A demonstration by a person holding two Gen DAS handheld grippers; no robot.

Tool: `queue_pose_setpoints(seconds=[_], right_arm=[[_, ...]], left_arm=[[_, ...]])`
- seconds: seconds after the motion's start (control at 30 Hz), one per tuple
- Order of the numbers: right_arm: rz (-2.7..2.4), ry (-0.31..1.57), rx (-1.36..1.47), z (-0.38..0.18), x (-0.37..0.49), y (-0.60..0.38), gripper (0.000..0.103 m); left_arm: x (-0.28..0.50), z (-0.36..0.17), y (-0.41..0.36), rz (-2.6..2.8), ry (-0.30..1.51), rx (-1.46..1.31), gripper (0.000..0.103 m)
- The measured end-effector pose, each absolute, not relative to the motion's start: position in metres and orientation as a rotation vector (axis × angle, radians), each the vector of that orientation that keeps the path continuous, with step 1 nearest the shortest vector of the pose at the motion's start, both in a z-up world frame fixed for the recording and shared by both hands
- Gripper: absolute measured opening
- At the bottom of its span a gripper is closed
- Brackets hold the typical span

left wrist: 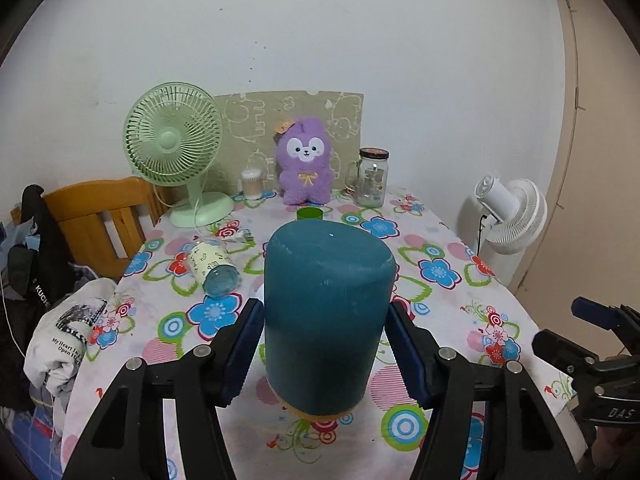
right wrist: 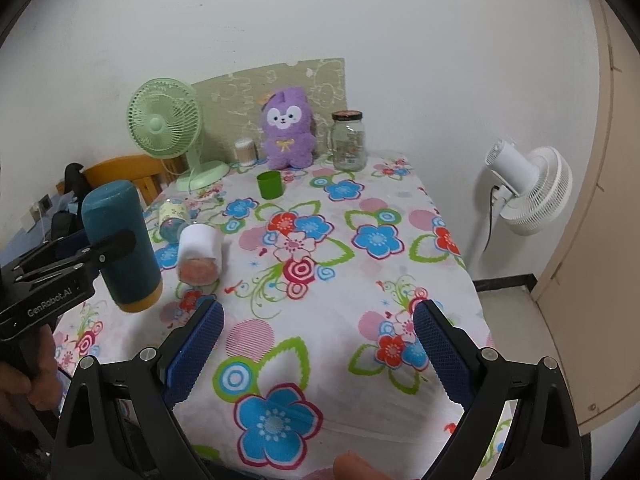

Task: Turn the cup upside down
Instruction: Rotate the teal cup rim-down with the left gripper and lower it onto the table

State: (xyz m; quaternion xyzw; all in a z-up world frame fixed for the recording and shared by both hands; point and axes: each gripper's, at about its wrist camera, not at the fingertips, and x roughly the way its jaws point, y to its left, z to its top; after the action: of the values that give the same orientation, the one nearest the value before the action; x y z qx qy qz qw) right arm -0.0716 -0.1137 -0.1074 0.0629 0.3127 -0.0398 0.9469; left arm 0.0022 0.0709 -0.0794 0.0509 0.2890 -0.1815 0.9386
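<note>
Your left gripper [left wrist: 322, 344] is clamped on the teal cup [left wrist: 326, 312], axis near-upright, yellow rim down above the surface [right wrist: 360, 240]; right gripper [right wrist: 318, 354] stands apart, empty.

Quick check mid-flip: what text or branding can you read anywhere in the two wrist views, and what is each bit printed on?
"GenRobot.AI": side of the left tongs, which grip the teal cup.
"DAS": body of the right tongs, cut off by the frame edge.
"KUCHE": black bag strap, partly hidden.
"My Heart" / "Open": white shirt, rest folded away.
Glass jar label: too small to read.
</note>
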Motion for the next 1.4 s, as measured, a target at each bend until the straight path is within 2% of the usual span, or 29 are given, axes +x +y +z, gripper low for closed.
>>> queue_pose_setpoints(seconds=[0.3,0.4,0.7,1.4], right_arm=[[-0.033,0.631,0.095,-0.102,-0.059,-0.092,0.097],[-0.019,0.64,0.096,-0.105,-0.053,-0.086,0.097],[-0.006,0.677,0.062,-0.116,-0.044,-0.068,0.097],[-0.003,0.694,0.042,-0.117,-0.032,-0.056,0.097]], left_arm=[[0.002,-0.077,0.085,-0.343,0.592,0.096,0.061],[0.001,-0.083,0.088,-0.328,0.587,0.096,0.055],[0.004,-0.12,0.089,-0.342,0.658,0.103,0.054],[0.013,-0.119,0.112,-0.349,0.689,0.053,0.057]])
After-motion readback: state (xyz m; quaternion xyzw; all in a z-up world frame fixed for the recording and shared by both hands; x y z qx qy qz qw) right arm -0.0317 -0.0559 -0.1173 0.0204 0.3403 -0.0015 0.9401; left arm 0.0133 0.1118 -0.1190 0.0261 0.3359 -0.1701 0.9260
